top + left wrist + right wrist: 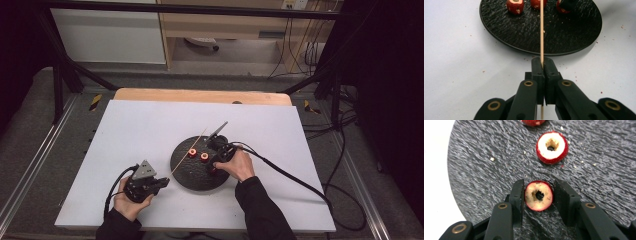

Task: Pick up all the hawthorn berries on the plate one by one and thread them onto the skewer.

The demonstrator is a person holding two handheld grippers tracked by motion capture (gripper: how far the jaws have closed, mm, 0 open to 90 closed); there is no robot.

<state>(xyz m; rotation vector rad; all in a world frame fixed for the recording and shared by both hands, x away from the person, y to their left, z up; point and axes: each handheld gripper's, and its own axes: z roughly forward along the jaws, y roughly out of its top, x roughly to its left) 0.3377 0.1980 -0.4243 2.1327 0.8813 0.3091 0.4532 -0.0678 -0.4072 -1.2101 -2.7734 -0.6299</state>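
Right claw [537, 195] straddling cored fruit [539, 195], neighbour fruit [552, 147] beyond

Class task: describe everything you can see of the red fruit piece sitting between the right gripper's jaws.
The fruit piece is small and round, red-skinned with pale flesh and a dark cored hole, cut face up. It rests on the black textured plate. The right gripper brackets it: one pad touches its side, the other stands just clear.
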